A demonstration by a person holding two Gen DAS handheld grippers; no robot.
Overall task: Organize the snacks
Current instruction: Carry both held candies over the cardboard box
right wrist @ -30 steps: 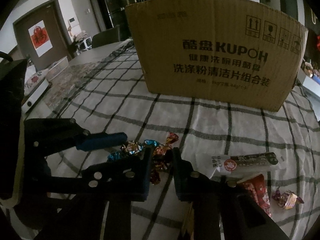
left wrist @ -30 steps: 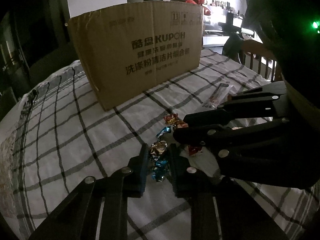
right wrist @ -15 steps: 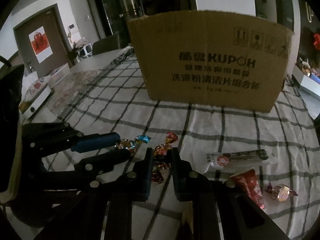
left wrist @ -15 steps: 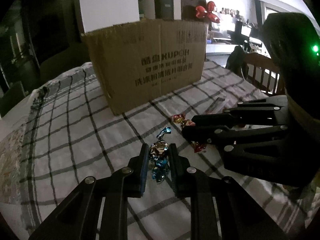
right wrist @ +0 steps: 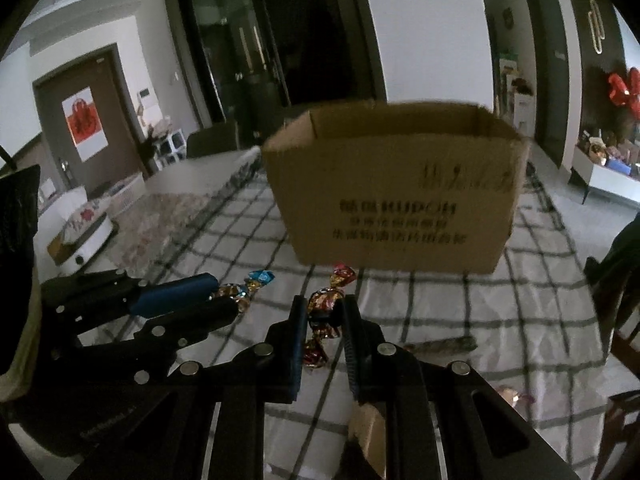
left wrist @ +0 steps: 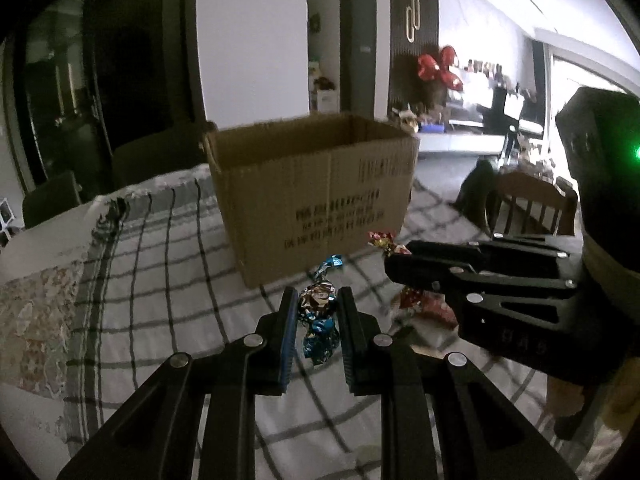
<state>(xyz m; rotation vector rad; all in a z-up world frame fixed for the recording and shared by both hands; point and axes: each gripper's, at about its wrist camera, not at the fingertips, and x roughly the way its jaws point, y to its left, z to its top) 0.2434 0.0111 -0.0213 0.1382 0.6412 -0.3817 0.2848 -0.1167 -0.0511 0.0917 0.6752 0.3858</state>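
Nearest to me, my left tongs [left wrist: 316,312] are clamped tight on a cluster of foil-wrapped candies in brown and blue [left wrist: 319,312], and my right tongs [right wrist: 324,316] are pinched just as tight on red-and-gold foil-wrapped candies [right wrist: 325,308]. A second ago both sets of candies were down among the loose pile on the bench; now both hang clear of the black-and-white checked tablecloth [left wrist: 160,288], and the open brown cardboard box [right wrist: 396,196] sits lower in each view, its rim and a strip of inner wall showing. I judge that as the pick done on both sides — what is left is the carry over the front wall and the drop.

Just past the tongs, a long dark snack stick [right wrist: 444,345] lies on the cloth, and a red wrapper [left wrist: 432,304] shows behind the right tongs in the left view. A pale wrapped sweet [right wrist: 516,394] lies near the lower right.

The box floor is hidden, so I cannot tell what is already inside. The printing on its front is smeared by blur. How many candies each clump holds I cannot make out — the wrappers overlap, and the lower ends dangle below the pads.
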